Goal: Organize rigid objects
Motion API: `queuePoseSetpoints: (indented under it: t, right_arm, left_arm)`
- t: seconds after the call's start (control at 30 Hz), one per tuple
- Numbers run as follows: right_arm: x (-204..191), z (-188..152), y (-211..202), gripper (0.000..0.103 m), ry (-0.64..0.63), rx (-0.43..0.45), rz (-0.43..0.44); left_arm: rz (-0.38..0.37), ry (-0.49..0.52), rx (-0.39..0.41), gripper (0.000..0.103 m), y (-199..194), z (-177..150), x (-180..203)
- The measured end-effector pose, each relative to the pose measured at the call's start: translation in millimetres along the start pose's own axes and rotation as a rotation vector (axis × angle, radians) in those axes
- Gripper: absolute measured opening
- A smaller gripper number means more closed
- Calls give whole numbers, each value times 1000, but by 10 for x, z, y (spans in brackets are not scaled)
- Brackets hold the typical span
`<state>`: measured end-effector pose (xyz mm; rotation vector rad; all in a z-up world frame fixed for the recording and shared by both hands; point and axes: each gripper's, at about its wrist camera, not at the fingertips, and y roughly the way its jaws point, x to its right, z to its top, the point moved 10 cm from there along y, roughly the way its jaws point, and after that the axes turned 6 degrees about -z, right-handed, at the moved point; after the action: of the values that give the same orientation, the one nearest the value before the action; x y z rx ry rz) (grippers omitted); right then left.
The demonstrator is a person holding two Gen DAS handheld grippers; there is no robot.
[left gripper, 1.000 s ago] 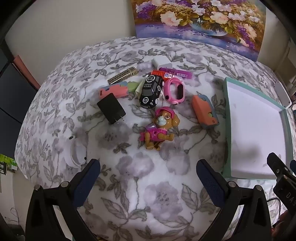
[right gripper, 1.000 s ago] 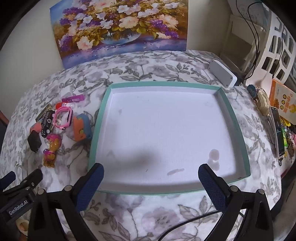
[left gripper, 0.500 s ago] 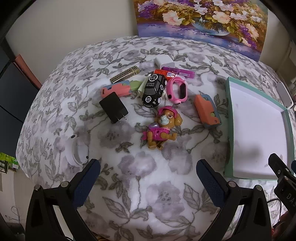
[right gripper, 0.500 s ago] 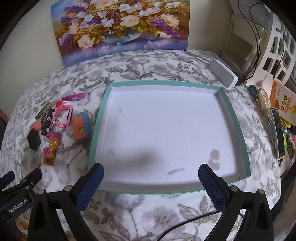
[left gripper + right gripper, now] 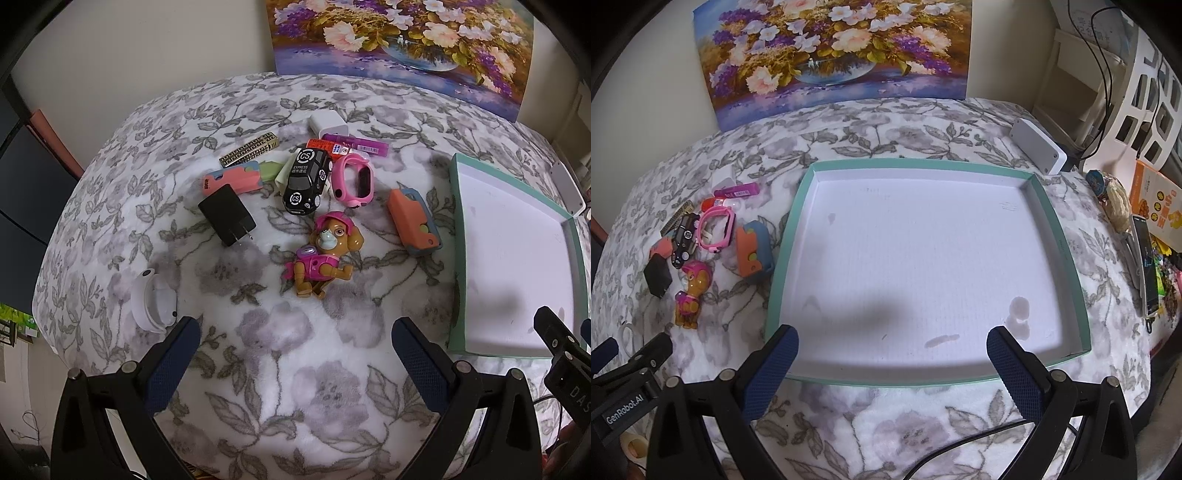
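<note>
A cluster of small objects lies on the floral blanket: a pink toy dog (image 5: 325, 254) (image 5: 690, 291), a black toy car (image 5: 307, 181), a pink watch (image 5: 352, 180) (image 5: 714, 228), an orange and grey case (image 5: 413, 222) (image 5: 753, 248), a black plug adapter (image 5: 227, 215) and a purple tube (image 5: 354, 144). A teal-rimmed white tray (image 5: 790, 221) (image 5: 458, 236) lies to their right, with nothing in it. My left gripper (image 5: 295, 343) hangs open in front of the toy dog. Over the tray's near edge my right gripper (image 5: 892, 350) is open and holds nothing.
A white round band (image 5: 151, 302) lies near the blanket's left edge. A flower painting (image 5: 831, 55) leans on the wall behind. A white box (image 5: 1039, 151) sits past the tray's far right corner. A phone (image 5: 1145, 258), book and clutter crowd the right side.
The left gripper has pulled back and up a little, so the objects sit slightly farther off. The right view has hardly shifted. Both grippers stay open.
</note>
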<state>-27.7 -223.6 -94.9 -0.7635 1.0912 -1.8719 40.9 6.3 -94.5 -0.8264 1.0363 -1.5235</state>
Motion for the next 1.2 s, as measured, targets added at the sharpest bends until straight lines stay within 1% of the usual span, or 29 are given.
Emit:
queuePoseSetpoints:
  t: [1.2]
  right_arm:
    - [3, -7, 10, 103, -8, -11, -5]
  left_arm:
    - [6, 0, -3, 103, 3, -11, 15]
